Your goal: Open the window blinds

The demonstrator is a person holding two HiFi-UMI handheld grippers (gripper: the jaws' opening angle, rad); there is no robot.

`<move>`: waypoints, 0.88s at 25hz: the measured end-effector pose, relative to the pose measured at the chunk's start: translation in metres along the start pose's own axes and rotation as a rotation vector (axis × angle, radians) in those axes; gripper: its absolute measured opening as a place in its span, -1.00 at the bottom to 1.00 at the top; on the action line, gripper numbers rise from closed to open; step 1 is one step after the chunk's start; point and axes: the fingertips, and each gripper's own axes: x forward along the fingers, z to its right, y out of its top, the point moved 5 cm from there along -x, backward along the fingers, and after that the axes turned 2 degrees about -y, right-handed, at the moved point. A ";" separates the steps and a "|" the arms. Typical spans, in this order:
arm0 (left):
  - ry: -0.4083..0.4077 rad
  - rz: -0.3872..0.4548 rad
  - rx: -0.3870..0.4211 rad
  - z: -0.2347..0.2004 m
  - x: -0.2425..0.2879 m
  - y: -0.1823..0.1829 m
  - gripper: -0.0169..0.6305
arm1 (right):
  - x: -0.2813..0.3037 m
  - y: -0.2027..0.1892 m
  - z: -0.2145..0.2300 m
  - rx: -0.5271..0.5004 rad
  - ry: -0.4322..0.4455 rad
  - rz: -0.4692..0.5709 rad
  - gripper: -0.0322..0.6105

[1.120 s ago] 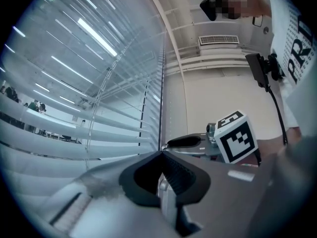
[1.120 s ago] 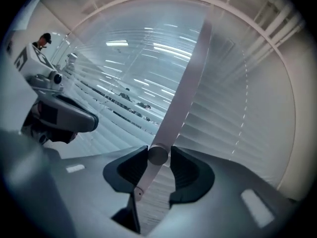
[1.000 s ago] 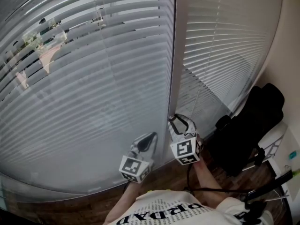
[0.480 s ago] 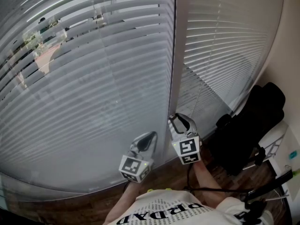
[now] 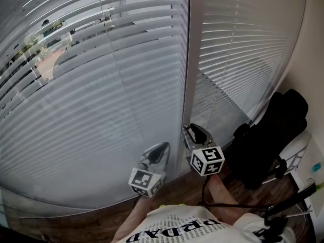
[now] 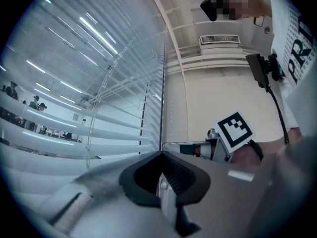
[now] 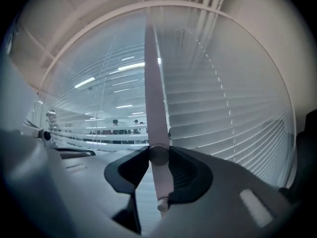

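Blinds [image 5: 101, 110] hang lowered, nearly closed; right gripper [image 7: 158, 155] clamps their wand [image 7: 154, 108], left gripper [image 6: 161, 155] pinched together.

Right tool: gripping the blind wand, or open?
Shut on the wand: the right tool pinches it from both sides.

A dark brown wooden plank floor [image 5: 181, 188] shows as a narrow strip below both tongs. It runs from under the left gripper [image 5: 161, 148] towards the lower left, and past the right gripper [image 5: 189, 129] to the right. On it, near the right gripper and to its right, stands a bulky black soft-sided thing [image 5: 271, 135]; whether it is a bag or a padded seat I cannot tell. Farther right of that gripper is a white frame [image 5: 298, 151], its foot hidden.
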 end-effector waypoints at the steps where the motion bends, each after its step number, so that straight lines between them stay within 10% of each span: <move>1: 0.000 -0.001 -0.001 0.000 0.000 -0.001 -0.97 | 0.000 -0.001 0.001 0.042 0.007 0.006 -0.49; 14: -0.009 0.000 0.004 0.002 -0.001 -0.001 -0.97 | 0.000 -0.005 0.007 0.365 0.053 0.034 -0.49; 22: -0.003 0.000 0.002 -0.001 -0.004 0.002 -0.97 | -0.002 0.004 -0.001 -0.137 0.016 -0.042 -0.47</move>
